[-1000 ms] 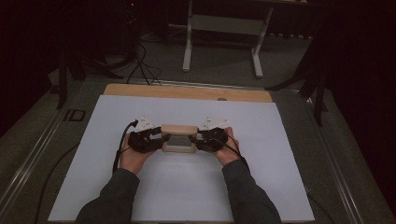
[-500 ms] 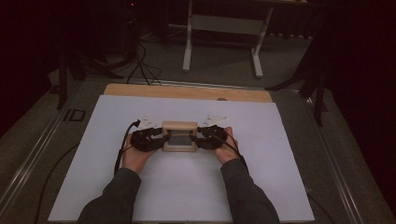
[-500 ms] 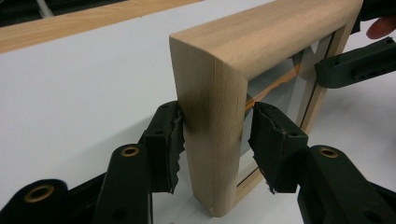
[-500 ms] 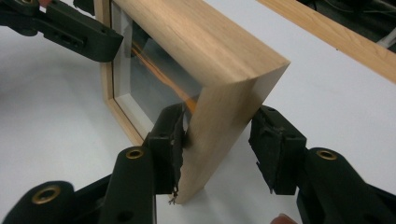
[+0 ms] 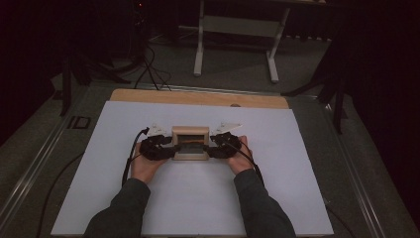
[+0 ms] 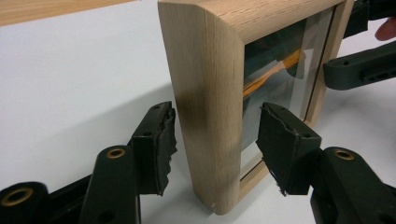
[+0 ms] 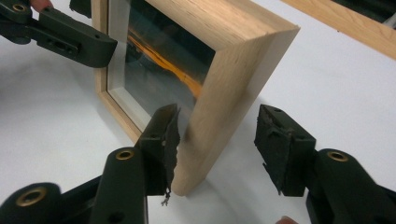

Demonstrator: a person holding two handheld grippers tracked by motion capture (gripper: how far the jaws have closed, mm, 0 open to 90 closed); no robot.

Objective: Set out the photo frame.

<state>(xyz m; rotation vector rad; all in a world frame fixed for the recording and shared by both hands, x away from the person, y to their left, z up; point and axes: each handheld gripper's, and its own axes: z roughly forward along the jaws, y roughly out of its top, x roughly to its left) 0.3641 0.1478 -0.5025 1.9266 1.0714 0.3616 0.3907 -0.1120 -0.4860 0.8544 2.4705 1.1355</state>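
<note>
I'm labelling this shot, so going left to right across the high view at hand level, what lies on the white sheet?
Left hand → left gripper → wooden picture frame → right gripper → right hand.

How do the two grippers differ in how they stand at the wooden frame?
The left gripper straddles the frame's left edge, the right gripper its right edge. In the left gripper view both pads stand clear of the wood; in the right gripper view one pad sits close against the glass side while the other is well off. Both have just been opening, with the upright frame between their jaws, on the white sheet.
</note>
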